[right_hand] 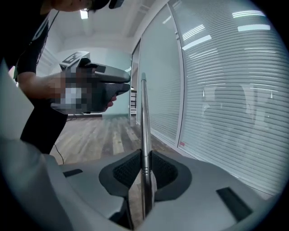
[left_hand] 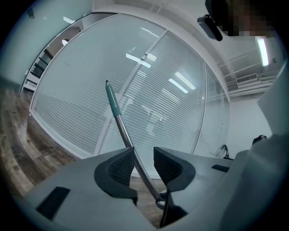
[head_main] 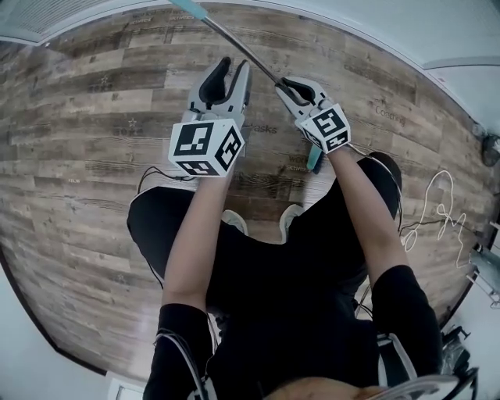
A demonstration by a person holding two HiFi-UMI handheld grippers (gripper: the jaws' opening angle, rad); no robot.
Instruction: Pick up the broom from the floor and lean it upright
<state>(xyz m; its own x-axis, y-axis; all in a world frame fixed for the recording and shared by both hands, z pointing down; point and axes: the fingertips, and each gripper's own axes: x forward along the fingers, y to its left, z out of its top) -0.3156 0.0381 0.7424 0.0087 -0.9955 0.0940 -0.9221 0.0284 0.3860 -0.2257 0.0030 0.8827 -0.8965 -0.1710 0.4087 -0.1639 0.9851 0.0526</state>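
Observation:
The broom's metal handle (head_main: 238,43) slants up and away from me to a teal grip (head_main: 187,6) at the top of the head view. My right gripper (head_main: 291,84) is shut on the handle (right_hand: 144,117), which stands between its pads in the right gripper view. A teal piece of the broom's head (head_main: 315,160) shows under that hand. My left gripper (head_main: 234,64) is open just left of the handle. In the left gripper view the handle (left_hand: 118,117) runs through the gap of the left gripper (left_hand: 143,155), and neither pad presses on it.
A glass wall with white blinds (left_hand: 171,90) stands straight ahead, on a wood plank floor (head_main: 78,117). A white cable (head_main: 437,205) lies on the floor at the right, a black one (head_main: 144,181) at the left. My legs and shoes (head_main: 293,212) are below the grippers.

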